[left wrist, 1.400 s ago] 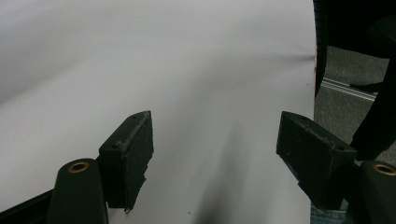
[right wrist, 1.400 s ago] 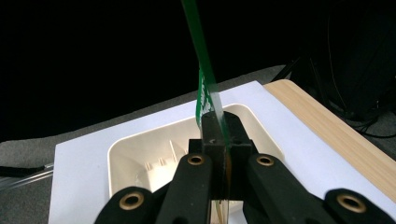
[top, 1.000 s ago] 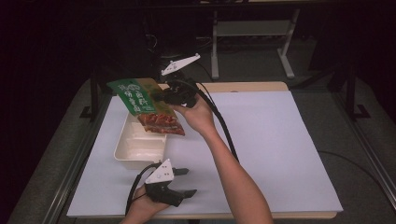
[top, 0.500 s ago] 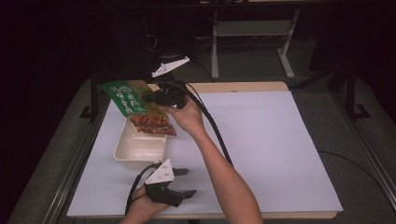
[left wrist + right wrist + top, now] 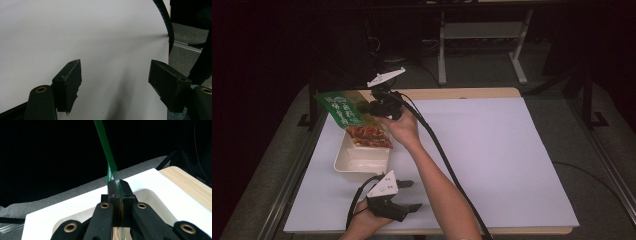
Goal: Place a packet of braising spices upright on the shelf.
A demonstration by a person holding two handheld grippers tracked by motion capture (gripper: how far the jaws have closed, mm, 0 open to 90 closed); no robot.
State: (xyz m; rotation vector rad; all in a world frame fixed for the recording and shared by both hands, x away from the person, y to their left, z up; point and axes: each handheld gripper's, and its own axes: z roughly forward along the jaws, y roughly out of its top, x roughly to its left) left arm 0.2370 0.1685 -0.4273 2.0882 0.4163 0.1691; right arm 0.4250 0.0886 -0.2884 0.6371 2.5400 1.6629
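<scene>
One table (image 5: 492, 150), white-topped with a wooden edge showing along the far side, is carrying everything listed here.

Item: white tray (image 5: 361, 161), rectangular and shallow, sitting at about 9 o'clock from the table's middle. In my right gripper view its rim (image 5: 160, 195) is lying just beneath my jaws.

Item: snack bag (image 5: 349, 117), green at the top with white lettering, clear lower down and showing reddish-brown pieces inside. It is hanging tilted above the far end of the tray, green end pointing toward 10 o'clock, the clear end nearest the tray; I cannot tell whether it is touching the rim. In my right gripper view it is appearing edge-on as a thin green strip (image 5: 106, 152).

Item: my right gripper (image 5: 379, 107), at 12 o'clock from the tray. Its jaws are pressing together on the bag's edge, pinching it (image 5: 117, 187).

Item: my left gripper (image 5: 412, 195), lying low over the sheet at 6 o'clock from the tray. Its fingers (image 5: 68, 80) are standing spread wide with bare white table between them, holding nothing.
</scene>
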